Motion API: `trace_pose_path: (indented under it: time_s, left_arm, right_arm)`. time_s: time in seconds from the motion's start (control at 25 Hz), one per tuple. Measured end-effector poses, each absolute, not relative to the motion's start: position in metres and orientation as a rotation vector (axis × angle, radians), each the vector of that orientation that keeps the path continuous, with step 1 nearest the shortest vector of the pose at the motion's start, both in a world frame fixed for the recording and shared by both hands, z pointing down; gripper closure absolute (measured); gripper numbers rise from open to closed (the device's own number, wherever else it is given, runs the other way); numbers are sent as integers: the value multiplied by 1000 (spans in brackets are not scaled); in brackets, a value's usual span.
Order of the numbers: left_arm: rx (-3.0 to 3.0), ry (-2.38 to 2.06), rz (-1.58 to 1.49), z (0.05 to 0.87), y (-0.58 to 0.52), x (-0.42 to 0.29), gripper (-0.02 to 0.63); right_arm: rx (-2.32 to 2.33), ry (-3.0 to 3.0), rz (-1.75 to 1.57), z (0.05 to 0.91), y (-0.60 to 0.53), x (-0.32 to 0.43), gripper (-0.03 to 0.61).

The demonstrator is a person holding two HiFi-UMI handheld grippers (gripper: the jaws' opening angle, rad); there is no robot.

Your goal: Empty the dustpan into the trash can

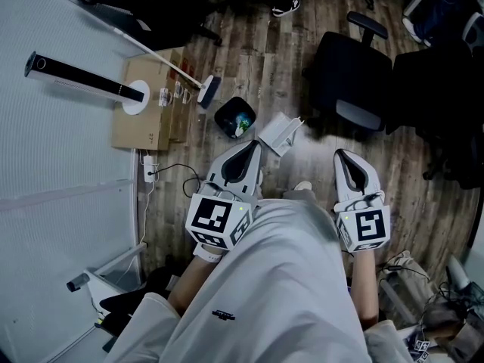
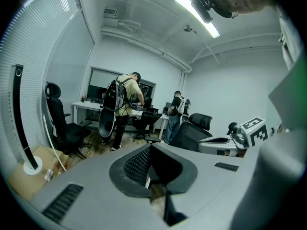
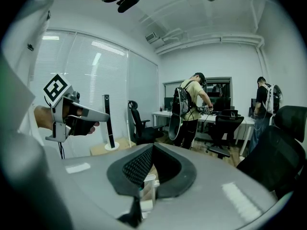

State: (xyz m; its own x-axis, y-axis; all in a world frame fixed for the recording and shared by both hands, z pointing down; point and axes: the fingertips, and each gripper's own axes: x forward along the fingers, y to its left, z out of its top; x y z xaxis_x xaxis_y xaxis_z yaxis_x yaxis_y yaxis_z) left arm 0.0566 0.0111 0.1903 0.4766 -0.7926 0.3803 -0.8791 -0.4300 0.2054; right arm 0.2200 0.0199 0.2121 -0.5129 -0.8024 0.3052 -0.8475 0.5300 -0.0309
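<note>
Head view: the left gripper [image 1: 248, 153] and right gripper [image 1: 345, 159] are held side by side, each with its jaws closed on nothing. The white dustpan [image 1: 279, 133] stands on the floor just ahead of the left gripper's tips, nearer that hand, with its long axis slanting toward upper right. The bin [image 1: 235, 117] sits just beside the dustpan's left end, so emptying probably needs only a short leftward carry; bare floor lies in front, a chair [image 1: 352, 74] is near on the right, and a broom [image 1: 209, 91] and box [image 1: 151, 116] are on the left.

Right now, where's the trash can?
Head view: the black trash can sits on the floor ahead of the left gripper, broom head at its left, white dustpan at its right.
</note>
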Motion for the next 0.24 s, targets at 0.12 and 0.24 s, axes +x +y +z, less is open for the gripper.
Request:
trace_pose_path:
  time_s: [0.12,0.24]
  left_arm:
    - [2359,-1399,320,189,12,58,607]
    - [2360,-1398,321,189,14,59,607]
  right_arm:
    - [1381,-2516,233,209,19,221,568]
    - [1388,-2512,228,208,18,223,568]
